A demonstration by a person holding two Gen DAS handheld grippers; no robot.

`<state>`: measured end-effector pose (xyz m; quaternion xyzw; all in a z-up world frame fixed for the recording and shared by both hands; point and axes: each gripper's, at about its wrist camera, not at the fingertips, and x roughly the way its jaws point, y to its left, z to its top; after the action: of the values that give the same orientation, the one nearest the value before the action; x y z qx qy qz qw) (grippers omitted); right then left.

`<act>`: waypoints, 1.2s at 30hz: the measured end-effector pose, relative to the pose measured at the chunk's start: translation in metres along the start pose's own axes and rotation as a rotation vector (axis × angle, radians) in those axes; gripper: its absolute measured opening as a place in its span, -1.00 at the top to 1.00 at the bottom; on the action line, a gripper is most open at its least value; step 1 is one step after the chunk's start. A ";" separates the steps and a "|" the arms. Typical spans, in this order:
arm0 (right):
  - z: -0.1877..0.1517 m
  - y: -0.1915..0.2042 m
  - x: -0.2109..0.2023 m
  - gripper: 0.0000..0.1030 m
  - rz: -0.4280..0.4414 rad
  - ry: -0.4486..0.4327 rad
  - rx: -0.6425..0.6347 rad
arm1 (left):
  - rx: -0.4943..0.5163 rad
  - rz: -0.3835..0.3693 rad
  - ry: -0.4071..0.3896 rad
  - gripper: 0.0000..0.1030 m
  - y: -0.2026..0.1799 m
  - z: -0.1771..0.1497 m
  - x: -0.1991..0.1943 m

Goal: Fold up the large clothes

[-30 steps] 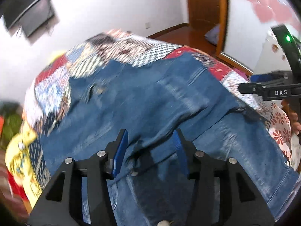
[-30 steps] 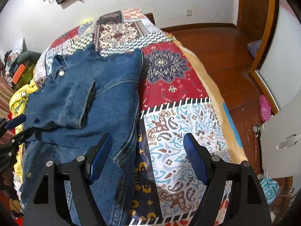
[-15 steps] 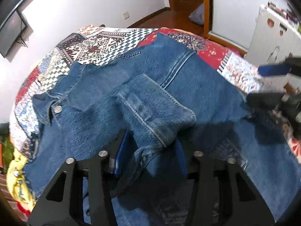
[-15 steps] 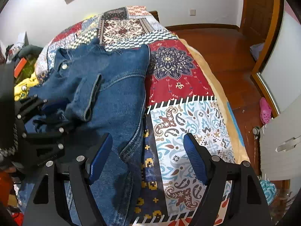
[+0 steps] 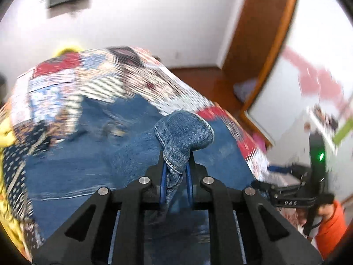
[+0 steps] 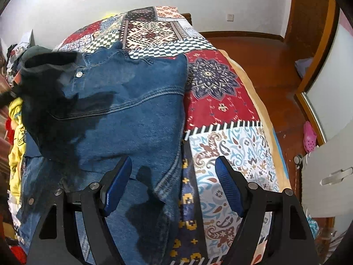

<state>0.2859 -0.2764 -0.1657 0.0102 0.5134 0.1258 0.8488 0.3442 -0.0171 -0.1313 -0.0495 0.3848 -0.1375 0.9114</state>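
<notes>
Denim jacket (image 6: 132, 110) lies spread on the patchwork bedspread (image 6: 220, 101); left gripper (image 5: 175, 167) is closing on its bunched cuff, right gripper (image 6: 173, 185) hangs wide, empty.

Left gripper (image 5: 175, 172) closing on denim cuff (image 5: 184, 137), lifted off jacket (image 6: 132, 110).

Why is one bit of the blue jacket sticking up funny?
The left claw is closing on the cuff of the denim jacket and holding it off the patchwork bedspread. The right claw is open and empty. Nothing looks damaged.
</notes>
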 end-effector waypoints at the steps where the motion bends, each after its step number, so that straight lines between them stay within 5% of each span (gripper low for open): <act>1: 0.001 0.003 -0.001 -0.45 0.002 -0.002 -0.005 | -0.031 0.021 -0.026 0.73 0.014 -0.001 -0.013; 5: 0.004 0.014 0.002 -0.45 -0.001 -0.001 -0.031 | -0.117 0.083 -0.062 0.73 0.059 -0.015 -0.043; 12: 0.006 0.026 0.028 -0.45 -0.017 0.064 -0.038 | -0.249 0.156 0.022 0.73 0.117 -0.070 -0.040; 21: 0.003 0.030 0.040 -0.45 -0.032 0.114 -0.045 | -0.379 0.127 0.119 0.69 0.158 -0.137 -0.028; 26: 0.003 0.033 0.041 -0.45 -0.051 0.122 -0.055 | -0.382 0.174 0.142 0.41 0.157 -0.157 -0.030; 36: 0.003 0.037 0.031 -0.45 -0.076 0.116 -0.074 | -0.280 0.325 0.213 0.31 0.169 -0.175 -0.065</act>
<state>0.2951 -0.2335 -0.1861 -0.0482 0.5569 0.1127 0.8215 0.2120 0.1665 -0.2426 -0.0982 0.4972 0.0610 0.8599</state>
